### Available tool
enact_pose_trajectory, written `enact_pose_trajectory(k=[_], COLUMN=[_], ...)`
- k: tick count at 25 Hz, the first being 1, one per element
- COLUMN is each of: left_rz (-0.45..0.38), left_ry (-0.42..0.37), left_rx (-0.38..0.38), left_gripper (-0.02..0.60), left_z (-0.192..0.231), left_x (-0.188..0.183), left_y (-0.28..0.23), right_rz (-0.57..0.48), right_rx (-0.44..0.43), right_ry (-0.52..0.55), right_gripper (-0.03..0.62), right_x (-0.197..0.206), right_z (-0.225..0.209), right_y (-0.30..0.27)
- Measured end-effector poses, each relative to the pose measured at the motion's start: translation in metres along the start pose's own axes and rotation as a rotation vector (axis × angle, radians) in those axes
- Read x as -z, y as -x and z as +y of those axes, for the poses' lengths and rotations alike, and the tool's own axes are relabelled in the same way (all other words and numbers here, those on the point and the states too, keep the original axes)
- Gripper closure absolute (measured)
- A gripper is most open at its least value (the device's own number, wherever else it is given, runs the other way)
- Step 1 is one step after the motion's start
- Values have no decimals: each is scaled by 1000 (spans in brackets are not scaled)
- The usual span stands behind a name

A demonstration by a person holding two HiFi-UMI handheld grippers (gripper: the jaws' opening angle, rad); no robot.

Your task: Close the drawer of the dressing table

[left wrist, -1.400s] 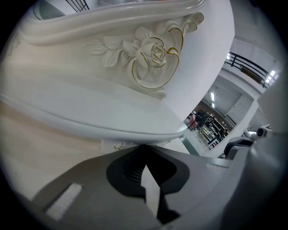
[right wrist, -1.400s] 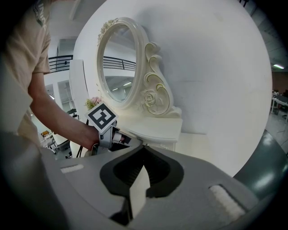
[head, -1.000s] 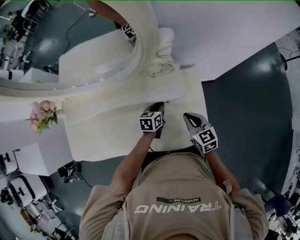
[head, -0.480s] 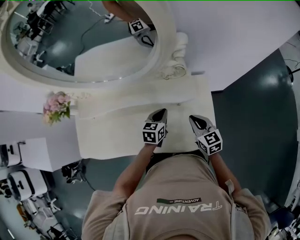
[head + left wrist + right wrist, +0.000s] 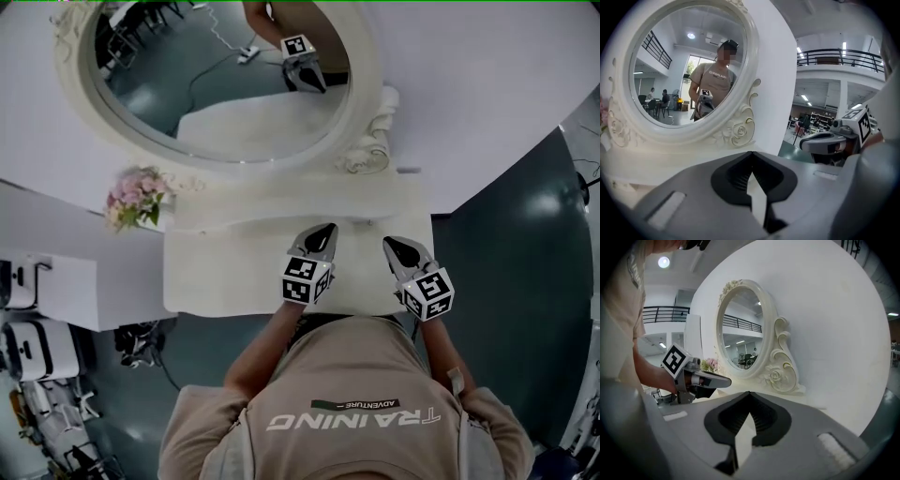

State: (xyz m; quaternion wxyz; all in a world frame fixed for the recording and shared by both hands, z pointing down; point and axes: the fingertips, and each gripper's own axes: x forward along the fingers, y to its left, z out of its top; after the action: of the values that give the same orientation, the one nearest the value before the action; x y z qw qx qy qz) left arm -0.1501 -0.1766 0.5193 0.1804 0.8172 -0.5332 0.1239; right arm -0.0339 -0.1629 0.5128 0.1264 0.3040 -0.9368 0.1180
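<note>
White wall [image 5: 487, 66] and a dark, glossy grey-green floor [image 5: 497, 244] frame a cream dressing table [image 5: 225, 281] set against that wall. Its drawer cannot be made out in any view. Only the flat, matte counter shows, with its front edge just before the person [image 5: 347, 403] in a tan shirt.

Over the counter's right half are the left gripper [image 5: 325, 230] and the right gripper [image 5: 390, 244], side by side and apart. Each is smooth grey plastic with a black ribbed recess and a marker cube at the rear. In each gripper view the 2 jaws meet at their tips with nothing between them.

Behind the counter rises an oval mirror [image 5: 216, 84] in a thick cream frame, with a carved scroll and rose [image 5: 370, 150] at its right foot. A bunch of pink flowers [image 5: 136, 197] sits near the table's left rear corner.
</note>
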Motion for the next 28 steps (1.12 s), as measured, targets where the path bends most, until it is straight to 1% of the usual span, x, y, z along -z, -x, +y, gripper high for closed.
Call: enact_pose_trajectory(k=[3,7,10,16,18,22,28], left_rz=[-33,-92,-120,-193,-212,-246,-321], left_ry=[-3,-22,-43,-85,-92,-109,-141], left_rx=[8,-9,-17,-37,-43,-45,-46], left_gripper=[563,563,563,563,563,563,563], left_z=[-2,0,3,8,9,8,6], left_x=[-15,-40,-56,-92,-101,-120,-156], left_y=[10,28,37,53,57,63,73], right_rz=[-39,-72,-95,-134,-144,-186,-252], right_rx=[-14,-31,-43,-40,-43,-38,-30], right_ry=[-5,45,74,199,225,252,269], right_gripper=[592,592,592,592,592,592,592], right_x=[-20,-47,-66,-97,-106,-130,-168], right_z=[5,14,19,26,28,28,23], right_y=[3,6,7,11,12,17,24])
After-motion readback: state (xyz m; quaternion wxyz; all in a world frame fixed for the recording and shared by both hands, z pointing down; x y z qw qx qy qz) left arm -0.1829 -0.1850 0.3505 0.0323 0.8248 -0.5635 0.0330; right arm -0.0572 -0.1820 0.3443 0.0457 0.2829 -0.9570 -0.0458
